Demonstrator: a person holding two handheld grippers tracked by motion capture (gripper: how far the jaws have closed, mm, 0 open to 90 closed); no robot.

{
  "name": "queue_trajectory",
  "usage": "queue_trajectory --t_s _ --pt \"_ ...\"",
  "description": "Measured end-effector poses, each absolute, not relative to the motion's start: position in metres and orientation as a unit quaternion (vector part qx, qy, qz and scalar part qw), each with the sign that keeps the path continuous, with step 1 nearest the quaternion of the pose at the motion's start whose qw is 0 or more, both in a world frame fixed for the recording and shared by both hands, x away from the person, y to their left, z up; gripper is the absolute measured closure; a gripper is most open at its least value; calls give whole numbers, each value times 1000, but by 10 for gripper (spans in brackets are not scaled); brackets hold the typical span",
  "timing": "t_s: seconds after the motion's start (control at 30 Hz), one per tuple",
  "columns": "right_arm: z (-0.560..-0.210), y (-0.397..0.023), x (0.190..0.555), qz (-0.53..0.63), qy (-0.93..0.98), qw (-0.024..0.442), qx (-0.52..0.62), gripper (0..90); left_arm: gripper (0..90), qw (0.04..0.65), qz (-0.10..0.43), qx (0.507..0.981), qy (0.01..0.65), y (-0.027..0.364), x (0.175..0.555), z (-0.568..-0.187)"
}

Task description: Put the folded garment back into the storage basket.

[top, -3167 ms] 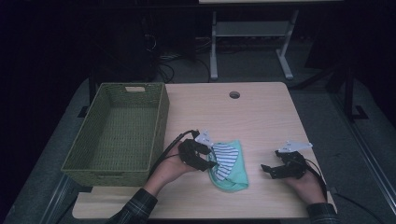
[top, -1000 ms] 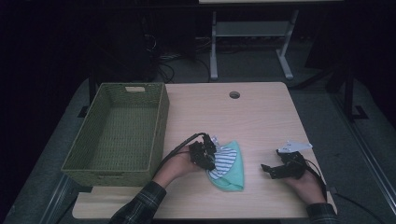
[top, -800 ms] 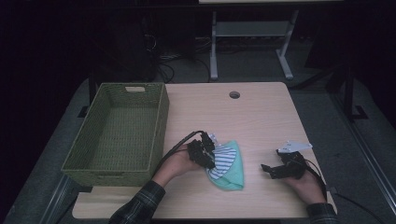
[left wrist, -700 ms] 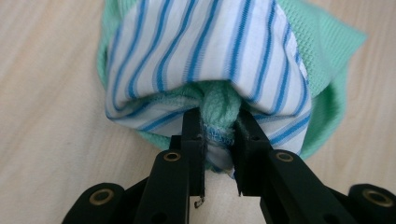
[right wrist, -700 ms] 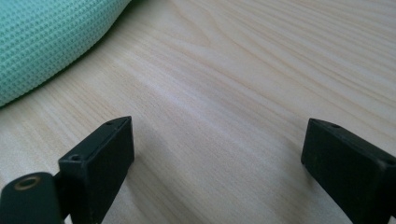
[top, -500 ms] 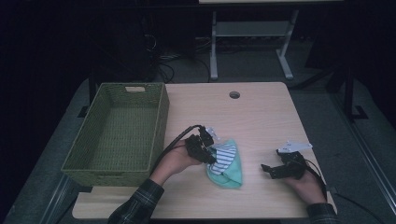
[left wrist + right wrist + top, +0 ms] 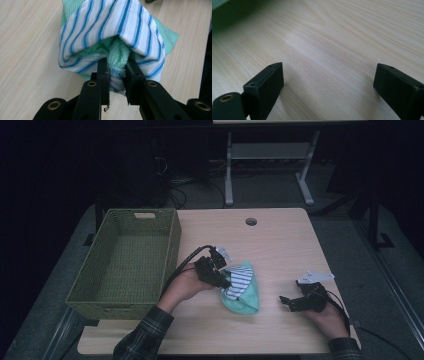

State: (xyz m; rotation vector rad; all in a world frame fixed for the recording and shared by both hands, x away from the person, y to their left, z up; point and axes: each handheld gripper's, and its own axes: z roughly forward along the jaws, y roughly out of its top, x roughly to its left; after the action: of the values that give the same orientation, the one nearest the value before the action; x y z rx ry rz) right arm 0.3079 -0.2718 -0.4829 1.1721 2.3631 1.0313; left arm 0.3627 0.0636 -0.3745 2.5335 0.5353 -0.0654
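At about five o'clock on the pale wooden table [image 7: 280,240], the right gripper [image 7: 292,302] rests with jaws spread, nothing between them. Near table centre, the left gripper [image 7: 117,75] pinches a bunched fold of the mint-green knit cloth with blue-striped white lining [image 7: 241,285]. The narrow bite may slip and shed the lining. The cloth's long axis runs twelve to six. At nine o'clock stands the green woven basket [image 7: 85,285].

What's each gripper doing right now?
Left gripper: shut on the cloths, green and striped bunched together.
Right gripper: open, holding nothing, over the table.
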Motion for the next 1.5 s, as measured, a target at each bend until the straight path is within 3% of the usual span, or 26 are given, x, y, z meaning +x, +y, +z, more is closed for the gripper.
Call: queue_trajectory --t_s 0.47,0.73,1.5 --pt "-483 -272 308 359 824 153 410 89 758 286 -2 935 210 81 371 -336" --pt "-483 -270 308 352 825 152 415 34 758 294 5 931 216 96 377 -318" --pt "-483 -270 309 352 825 152 415 33 758 306 34 917 253 142 381 -279"
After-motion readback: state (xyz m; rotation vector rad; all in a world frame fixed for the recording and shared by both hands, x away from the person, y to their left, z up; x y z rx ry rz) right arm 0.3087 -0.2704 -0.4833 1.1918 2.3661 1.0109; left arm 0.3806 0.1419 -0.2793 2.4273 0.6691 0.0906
